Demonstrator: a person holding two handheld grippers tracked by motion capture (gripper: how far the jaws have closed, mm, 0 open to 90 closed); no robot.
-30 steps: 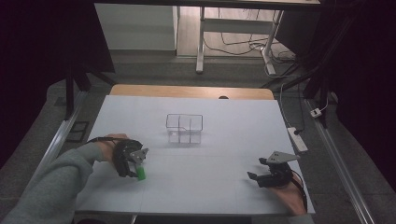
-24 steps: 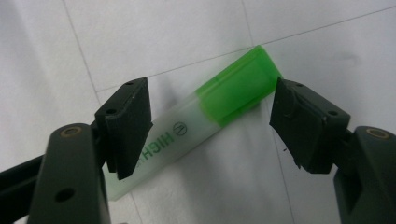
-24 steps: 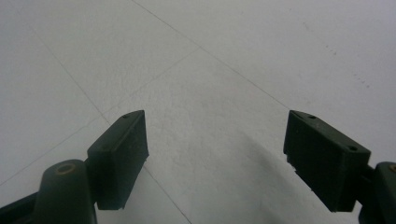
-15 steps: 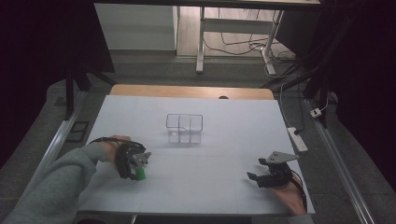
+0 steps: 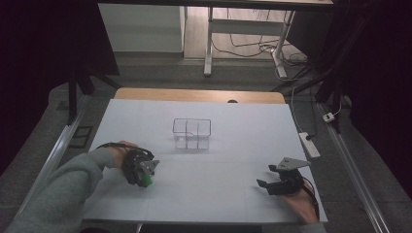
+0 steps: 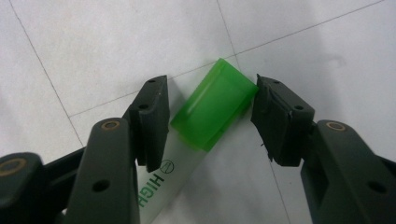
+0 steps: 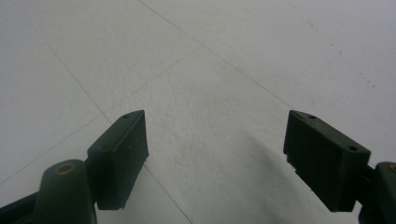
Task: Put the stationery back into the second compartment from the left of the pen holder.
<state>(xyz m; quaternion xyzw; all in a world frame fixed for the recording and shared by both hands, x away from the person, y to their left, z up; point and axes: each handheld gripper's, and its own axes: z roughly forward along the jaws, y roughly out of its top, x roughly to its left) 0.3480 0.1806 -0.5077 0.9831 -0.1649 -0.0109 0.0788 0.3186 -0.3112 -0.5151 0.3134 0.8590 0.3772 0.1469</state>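
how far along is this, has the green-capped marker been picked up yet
Early stage. Done: the left tongs are lowered over the green-capped white plastic marker, jaws straddling its cap. In hand: the grasp itself; the jaws are open with gaps either side, and the marker lies on the white table. Left: closing, lifting, and probably carrying it to the clear plastic compartment box. The right tongs are open, holding nothing.

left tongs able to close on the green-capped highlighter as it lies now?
Probably yes. In the left gripper view the left tongs are open, with the green-capped highlighter lying flat on the white table between the jaws. Nothing sits between either jaw and the cap, though the highlighter lies slanted across the gap.
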